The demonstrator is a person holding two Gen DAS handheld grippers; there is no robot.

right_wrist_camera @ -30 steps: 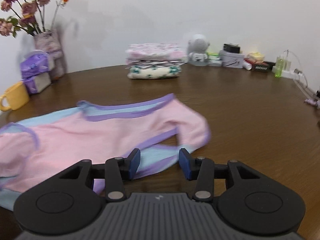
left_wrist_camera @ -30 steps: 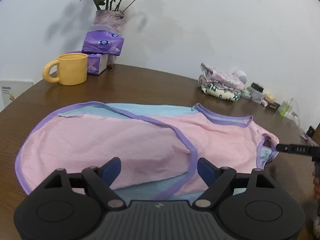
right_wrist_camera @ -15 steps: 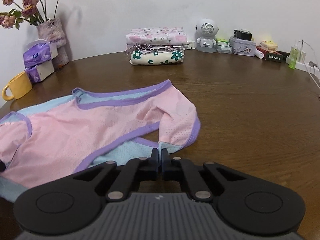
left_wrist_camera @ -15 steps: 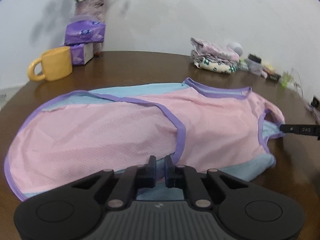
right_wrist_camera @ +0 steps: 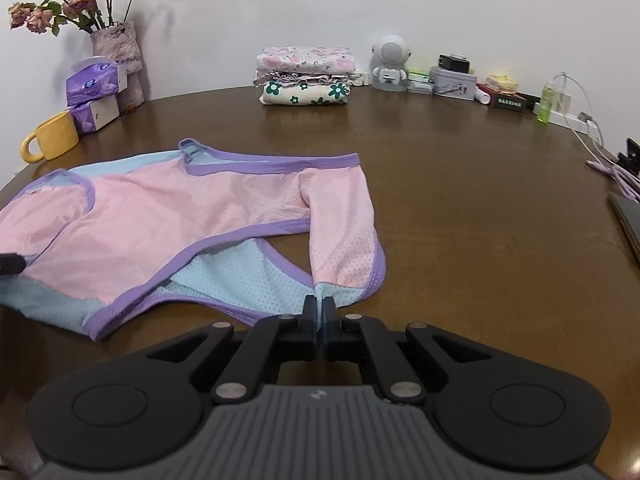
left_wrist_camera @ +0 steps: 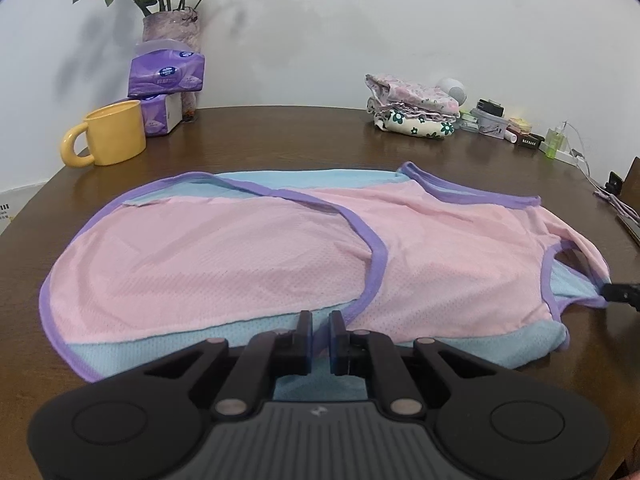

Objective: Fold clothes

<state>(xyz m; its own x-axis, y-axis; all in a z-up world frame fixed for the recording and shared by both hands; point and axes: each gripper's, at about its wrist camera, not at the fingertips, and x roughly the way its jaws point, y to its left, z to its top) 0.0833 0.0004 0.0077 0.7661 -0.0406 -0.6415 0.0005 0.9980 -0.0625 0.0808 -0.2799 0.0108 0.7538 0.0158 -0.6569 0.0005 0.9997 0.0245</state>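
Two grippers work one garment on a round brown tabletop (left_wrist_camera: 288, 136). In the left wrist view, the left gripper (left_wrist_camera: 320, 332) has its fingers drawn close together on the near blue edge of the pink, blue and purple-trimmed top (left_wrist_camera: 248, 256), with fabric showing in the narrow gap between them. The top lies flat and spread, its long axis running left to right across the view, the strapped end toward the right, where the black tip of the right gripper (left_wrist_camera: 620, 294) meets the purple trim. Bare wood stays open beyond the far edge of the top up to a yellow mug (left_wrist_camera: 112, 134), purple tissue packs (left_wrist_camera: 166, 74) and a vase of flowers (left_wrist_camera: 172, 28) at the far left, and a stack of folded clothes (left_wrist_camera: 412, 110) at the far right; the tabletop rim curves close on the left. In the right wrist view, the right gripper (right_wrist_camera: 319, 312) is pinched together on the blue tip of a shoulder strap of the top (right_wrist_camera: 160, 216), which stretches away to the left, where the left gripper (right_wrist_camera: 12, 265) shows as a dark tip at its side. A wide stretch of empty wood opens to the right and ahead, bounded by the folded clothes (right_wrist_camera: 306, 76), a small white robot-shaped speaker (right_wrist_camera: 389, 64) and small clutter along the wall, with a cable (right_wrist_camera: 588, 136) near the right rim.
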